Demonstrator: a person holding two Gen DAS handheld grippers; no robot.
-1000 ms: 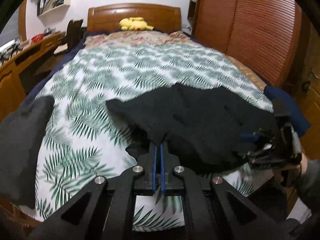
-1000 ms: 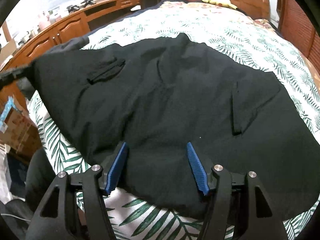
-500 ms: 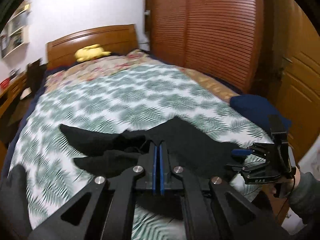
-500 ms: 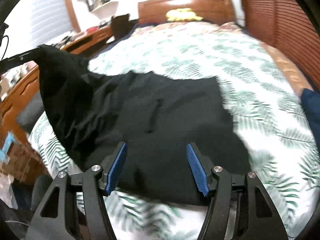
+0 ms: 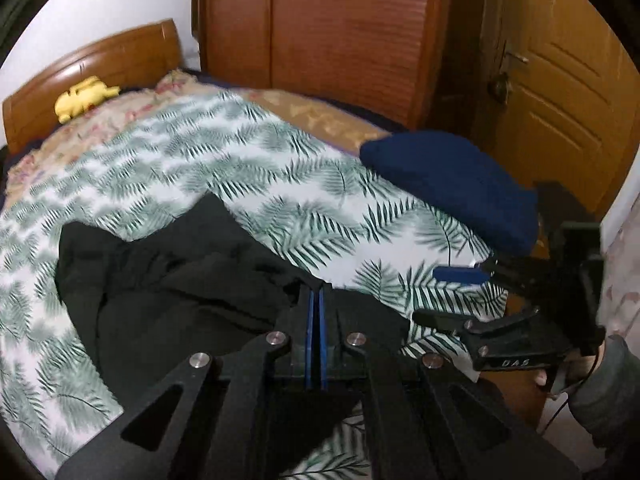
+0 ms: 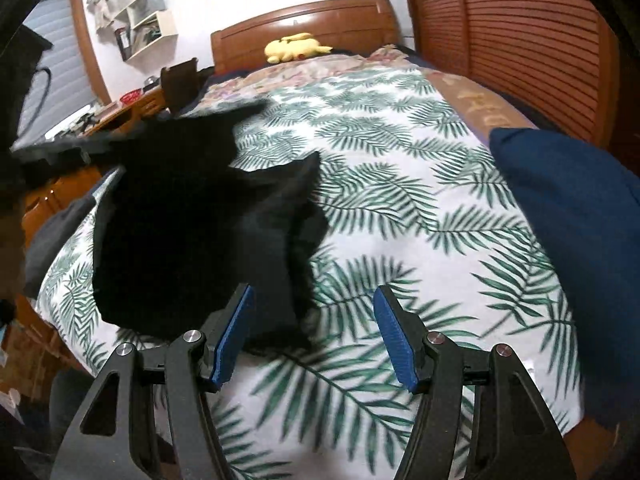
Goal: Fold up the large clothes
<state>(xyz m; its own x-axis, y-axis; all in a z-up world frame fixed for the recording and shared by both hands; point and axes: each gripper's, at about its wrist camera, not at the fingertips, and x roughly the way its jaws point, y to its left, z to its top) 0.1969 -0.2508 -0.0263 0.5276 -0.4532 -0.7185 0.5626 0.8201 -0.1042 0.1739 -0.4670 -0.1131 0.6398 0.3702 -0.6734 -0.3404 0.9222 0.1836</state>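
A large black garment (image 5: 168, 280) lies bunched on the fern-print bedspread (image 5: 280, 184). My left gripper (image 5: 316, 300) is shut on an edge of the black garment and holds it up at the bed's near side. In the right wrist view the garment (image 6: 192, 232) hangs and folds over at the left, partly lifted off the bed. My right gripper (image 6: 314, 308) is open and empty above the bedspread (image 6: 400, 200), its left finger beside the garment's edge. It also shows in the left wrist view (image 5: 460, 292), at the right.
A folded navy garment (image 5: 452, 184) lies at the bed's right edge, also in the right wrist view (image 6: 572, 216). A yellow plush toy (image 6: 296, 46) sits by the wooden headboard. A wardrobe (image 5: 340, 32) and door (image 5: 560, 80) stand right; a desk (image 6: 80, 128) left.
My left gripper has carried the black garment's edge across to the right, doubling the garment over itself. My right gripper has swung right, off the garment, over bare bedspread.
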